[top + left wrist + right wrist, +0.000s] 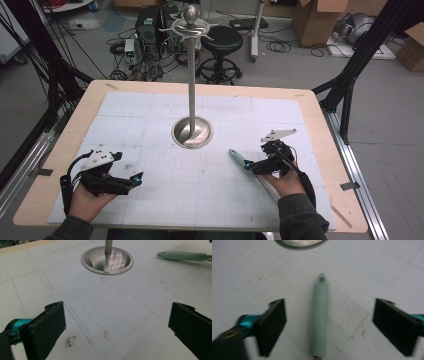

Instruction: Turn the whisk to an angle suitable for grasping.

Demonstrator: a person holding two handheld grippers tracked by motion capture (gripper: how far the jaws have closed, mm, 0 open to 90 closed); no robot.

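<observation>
Evidently, in the high view, the right gripper (pixel 250 164) sat at the lower right over a mint-handled whisk (pixel 238 158) lying flat on the tabletop (pixel 65 145), while the left gripper (pixel 136 178) waited at lower left. In the left gripper view, its fingers (pixel 47 327) gaped, empty, facing the steel stand (pixel 107 261). In the right gripper view, fingers (pixel 273 322) straddled the handle (pixel 319 315), apart from it, lined up for a grasp.

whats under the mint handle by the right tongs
The handle lies flat on the white gridded mat, between the open right tongs. The mat directly beneath it is covered. Its wire end runs out of the right gripper view.
</observation>
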